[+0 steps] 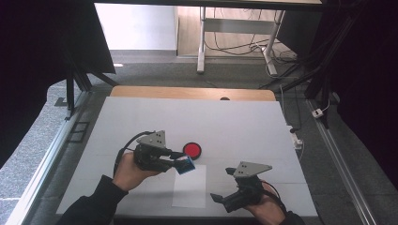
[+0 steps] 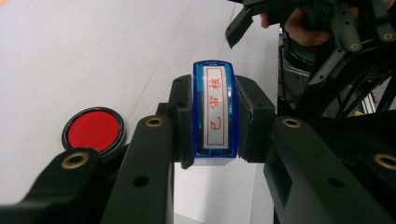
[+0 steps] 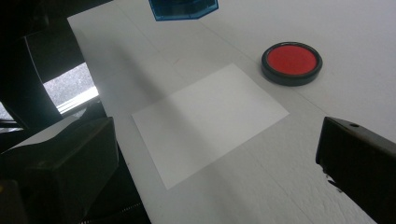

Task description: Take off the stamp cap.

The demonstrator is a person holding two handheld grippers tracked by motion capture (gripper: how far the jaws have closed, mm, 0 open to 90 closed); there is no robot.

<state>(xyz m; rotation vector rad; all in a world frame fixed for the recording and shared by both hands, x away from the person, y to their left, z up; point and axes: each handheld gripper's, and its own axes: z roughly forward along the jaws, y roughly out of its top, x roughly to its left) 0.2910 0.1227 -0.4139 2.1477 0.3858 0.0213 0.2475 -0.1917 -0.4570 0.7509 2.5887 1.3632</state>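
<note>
Blue translucent plastic forms the body of the rectangular stamp (image 2: 215, 114), which the left gripper (image 2: 214, 119) clamps by its two long sides, both pads pressed flat against them. In the left gripper view the stamp's white label with red characters faces the camera, and its long axis runs straight out along the jaws, away from the hand. In the high view the stamp (image 1: 186, 165) hangs above the far left corner of the white rectangular sheet of paper (image 1: 190, 187), pointing toward the right side of the table; whether it touches the sheet cannot be told there. In the right gripper view the stamp's lower end (image 3: 183, 9) shows at the top edge, clear of the paper (image 3: 210, 119).

Just beyond the stamp, near it but apart, lies the round ink pad with a red centre and a black rim (image 1: 192, 150), uncovered on the white table top (image 1: 141, 122). It sits off the paper, past the sheet's far edge, and nothing lies between the stamp and the sheet below it.

The right gripper (image 1: 224, 186) is held low at the right near corner of the paper, its jaws spread wide with nothing between them, aimed across the sheet toward the ink pad (image 3: 291, 63). It stands well apart from the stamp.
</note>
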